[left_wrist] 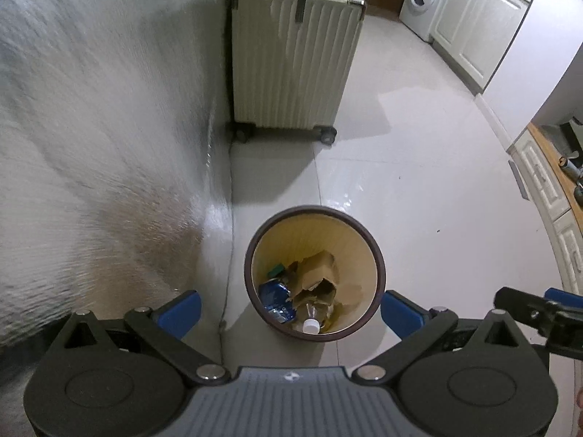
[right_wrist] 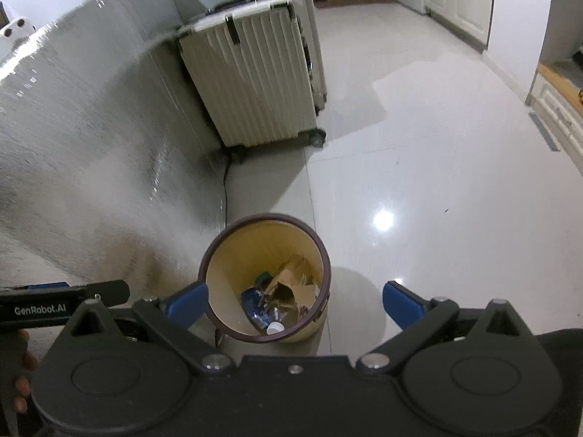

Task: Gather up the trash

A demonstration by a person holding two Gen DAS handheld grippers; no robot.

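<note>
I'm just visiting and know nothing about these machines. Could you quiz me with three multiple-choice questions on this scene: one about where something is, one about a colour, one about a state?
1. The suitcase stands:
A. against the wall beyond the bin
B. inside the bin
C. on a counter

2. The bin rim is:
A. green
B. dark brown
C. white

3. The left gripper is:
A. shut on a bottle
B. shut on cardboard
C. open and empty

Answers: 1 A, it stands on the floor by the wall. 2 B, a dark ring tops the yellow inside. 3 C, its blue jaws stand wide apart.

Black tool [left_wrist: 291,311] bodies, blue pads [right_wrist: 189,304], silver screws, "GenRobot.AI" lettering
</note>
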